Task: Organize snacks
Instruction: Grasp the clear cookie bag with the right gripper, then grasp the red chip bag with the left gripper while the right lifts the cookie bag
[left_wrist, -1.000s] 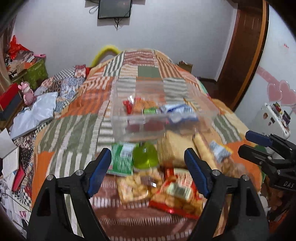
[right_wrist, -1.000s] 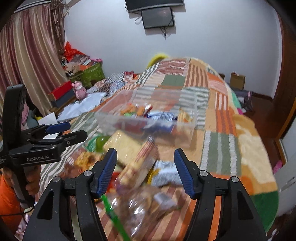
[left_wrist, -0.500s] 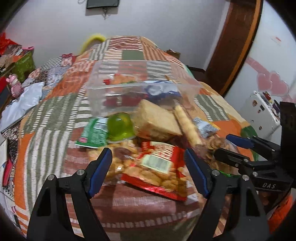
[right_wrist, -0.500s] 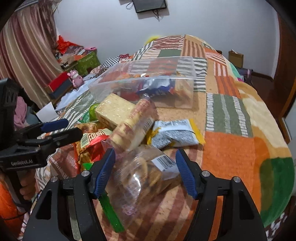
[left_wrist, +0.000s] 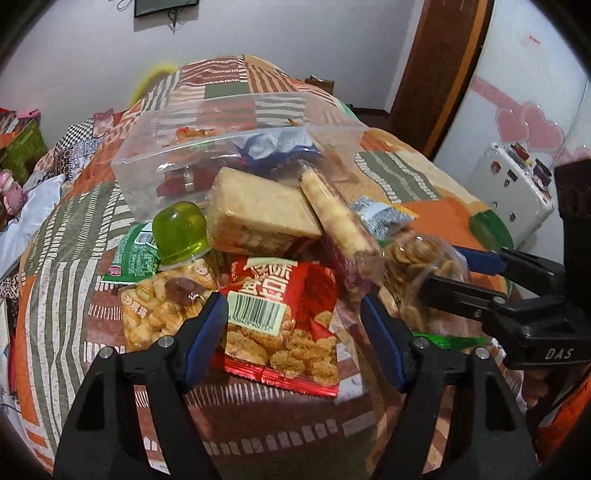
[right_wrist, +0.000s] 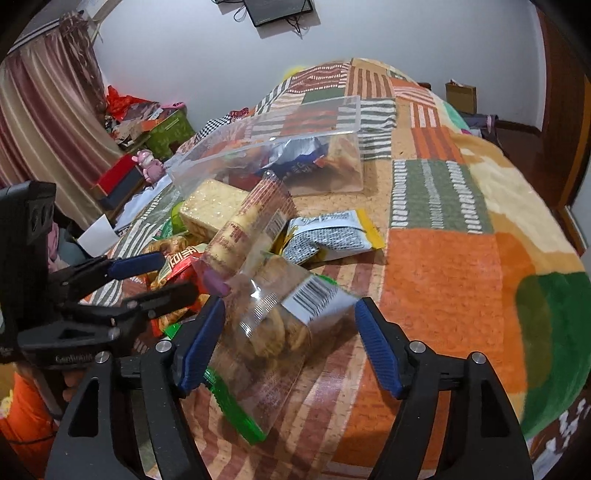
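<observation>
From my left wrist view, the clear bin (left_wrist: 236, 147) hides much of its contents behind glare, and I can't read which packets lie under the blue wrapper (left_wrist: 280, 142). The cracker block (left_wrist: 258, 214) and biscuit sleeve (left_wrist: 340, 218) cover the bin's lower front wall. At right, the clear cookie bag (left_wrist: 417, 266) is partly masked by the right gripper (left_wrist: 458, 273), and a hand (left_wrist: 543, 387) shows only as a blurred sliver. In my right wrist view, the green strip (right_wrist: 236, 410) disappears under that bag, and the screen (right_wrist: 277, 9) is cut off at top.
</observation>
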